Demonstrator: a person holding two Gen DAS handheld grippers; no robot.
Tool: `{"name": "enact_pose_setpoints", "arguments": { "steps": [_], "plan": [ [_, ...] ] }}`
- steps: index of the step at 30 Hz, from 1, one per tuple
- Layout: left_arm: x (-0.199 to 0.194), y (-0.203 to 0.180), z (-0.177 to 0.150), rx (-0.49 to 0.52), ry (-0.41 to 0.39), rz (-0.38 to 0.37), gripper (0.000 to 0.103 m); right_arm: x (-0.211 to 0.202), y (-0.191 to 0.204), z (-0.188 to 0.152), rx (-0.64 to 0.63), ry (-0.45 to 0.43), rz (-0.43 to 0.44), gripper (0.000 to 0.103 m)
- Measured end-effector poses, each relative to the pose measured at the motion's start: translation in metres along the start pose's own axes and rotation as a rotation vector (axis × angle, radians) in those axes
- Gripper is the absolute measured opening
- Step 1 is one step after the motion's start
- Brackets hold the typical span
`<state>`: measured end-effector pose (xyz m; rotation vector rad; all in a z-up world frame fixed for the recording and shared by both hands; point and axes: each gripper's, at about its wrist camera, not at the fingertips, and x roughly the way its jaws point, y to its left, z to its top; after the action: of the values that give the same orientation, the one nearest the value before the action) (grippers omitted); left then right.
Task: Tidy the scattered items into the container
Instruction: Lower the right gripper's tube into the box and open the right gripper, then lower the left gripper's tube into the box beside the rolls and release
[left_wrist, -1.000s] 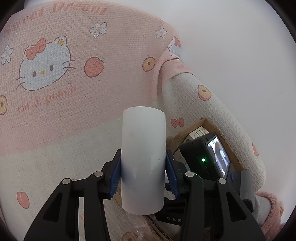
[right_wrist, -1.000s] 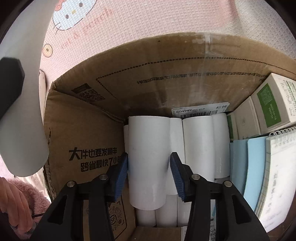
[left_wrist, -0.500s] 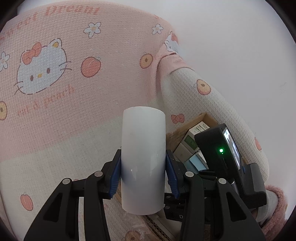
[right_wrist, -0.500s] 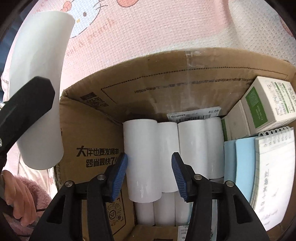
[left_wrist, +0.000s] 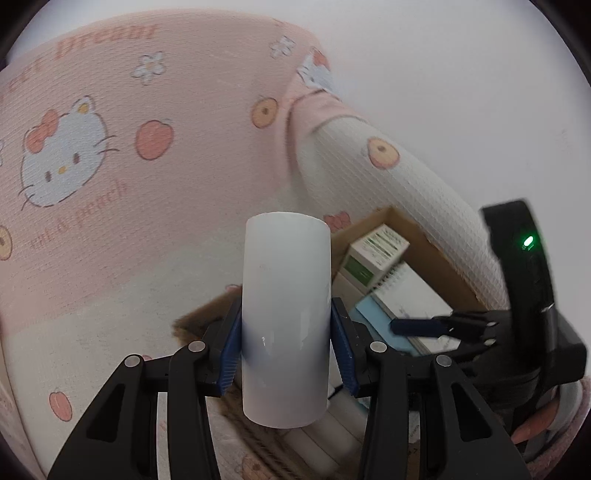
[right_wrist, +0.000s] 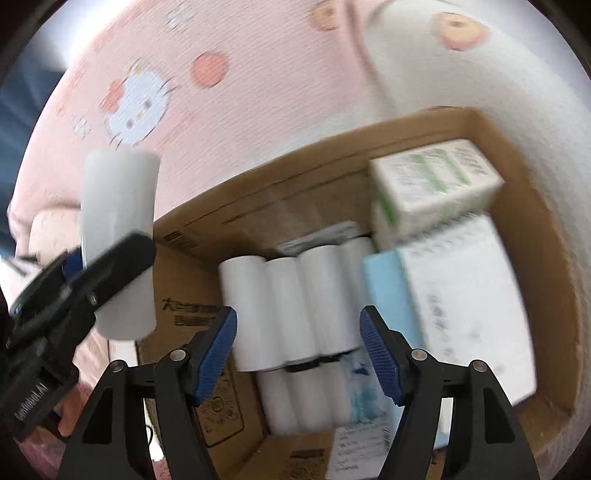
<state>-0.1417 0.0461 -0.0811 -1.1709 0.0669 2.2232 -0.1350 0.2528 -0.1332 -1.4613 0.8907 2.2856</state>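
My left gripper (left_wrist: 286, 343) is shut on an upright white roll (left_wrist: 286, 317), held above the near left side of the cardboard box (left_wrist: 436, 254). The same roll (right_wrist: 118, 243) shows at the left of the right wrist view, left of the box (right_wrist: 539, 236). My right gripper (right_wrist: 299, 347) is open and empty above the box; it also shows in the left wrist view (left_wrist: 428, 326). Several white rolls (right_wrist: 291, 306) lie side by side inside the box below it.
The box also holds green-and-white cartons (right_wrist: 432, 184), a spiral notepad (right_wrist: 465, 302) and a light blue pad (right_wrist: 384, 291). The person's pink Hello Kitty top (left_wrist: 110, 155) and sleeve (left_wrist: 399, 192) fill the background behind the box.
My right gripper let go of its roll among the others in the box, opened wide and pulled back upward. My left gripper kept its roll and shifted toward the box.
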Motion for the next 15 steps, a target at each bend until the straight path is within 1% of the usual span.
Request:
{"name": "enact_pose_setpoints", "arguments": {
  "steps": [2, 4, 5, 7, 9, 11, 13, 14, 15],
  "plan": [
    [0.007, -0.01, 0.002, 0.02, 0.023, 0.009, 0.048, -0.004, 0.002, 0.017, 0.027, -0.027, -0.012, 0.071],
    [0.012, -0.015, 0.003, 0.03, 0.048, -0.004, 0.048, -0.011, -0.007, 0.015, 0.042, -0.051, -0.04, 0.072],
    [0.017, -0.019, 0.004, 0.031, 0.064, -0.003, 0.048, -0.012, -0.018, 0.021, 0.048, -0.063, -0.056, 0.072],
    [0.024, -0.024, 0.005, 0.028, 0.096, 0.022, 0.048, -0.024, -0.034, 0.021, 0.058, -0.094, -0.084, 0.072],
    [0.034, -0.028, 0.006, 0.009, 0.136, 0.036, 0.048, -0.031, -0.041, 0.02, 0.074, -0.119, -0.095, 0.072],
    [0.042, -0.027, 0.007, -0.037, 0.182, 0.022, 0.048, -0.044, -0.046, 0.021, 0.089, -0.129, -0.09, 0.072],
    [0.051, -0.024, 0.009, -0.113, 0.246, 0.003, 0.048, -0.046, -0.054, 0.022, 0.1, -0.138, -0.103, 0.072],
    [0.057, -0.022, 0.009, -0.164, 0.287, 0.009, 0.048, -0.048, -0.056, 0.023, 0.102, -0.136, -0.111, 0.072],
    [0.061, -0.02, 0.009, -0.204, 0.31, 0.018, 0.048, -0.049, -0.058, 0.022, 0.104, -0.135, -0.119, 0.072]
  ]
}}
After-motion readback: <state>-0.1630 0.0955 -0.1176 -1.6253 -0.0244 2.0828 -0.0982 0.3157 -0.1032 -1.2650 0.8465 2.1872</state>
